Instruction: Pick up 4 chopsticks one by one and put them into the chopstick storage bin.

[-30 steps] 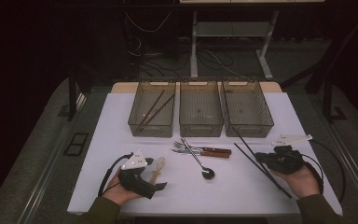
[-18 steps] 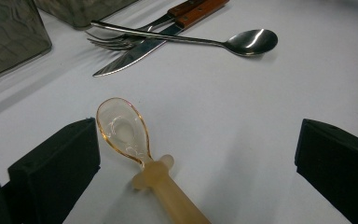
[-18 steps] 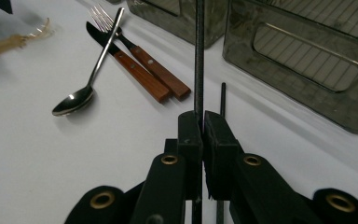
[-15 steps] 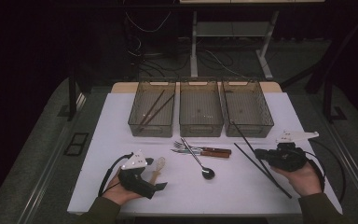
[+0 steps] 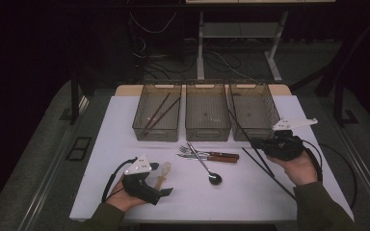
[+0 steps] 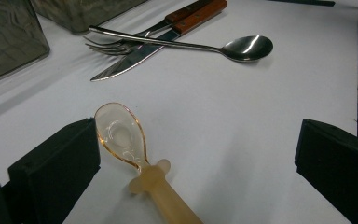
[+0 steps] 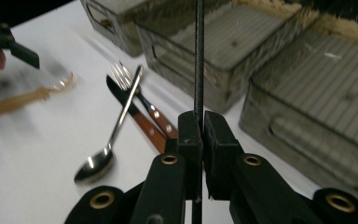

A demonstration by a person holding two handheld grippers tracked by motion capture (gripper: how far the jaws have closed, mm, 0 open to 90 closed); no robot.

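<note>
While I watched from the remote station, the white table (image 5: 125, 120) carried the following. Item one: three wire-mesh bins in a row along the far edge, namely a left bin (image 5: 157, 118) with two brown chopsticks (image 5: 160, 114) lying slantwise in it, a middle bin (image 5: 207, 115), and a right bin (image 5: 253, 113).

Item two: a cutlery cluster near the table's middle, just in front of the bins. It comprised a wood-handled knife (image 6: 161, 42), a wood-handled fork (image 6: 121, 45) and a steel spoon (image 6: 205, 45), the spoon's handle lying across the other two and its bowl pointing toward the near edge.

Item three: an amber plastic spoon (image 6: 135, 149) by the near left corner, flat on the table, bowl pointing away from me.

Item four: my left tongs (image 5: 156, 185), held low near the near left corner. Its jaws stood wide apart, one on either side of the amber spoon, gripping nothing. The left jaw pad sat just beside the spoon's bowl; I could not tell whether they touched.

Item five: my right tongs (image 7: 200, 126), toward the right edge, raised a little off the table. Its jaws were closed tight on a thin black chopstick (image 7: 198, 51), which ran up past the right bin's near wall. A second black chopstick (image 5: 270, 176) lay slantwise on the table under my right hand (image 5: 299, 169).
</note>
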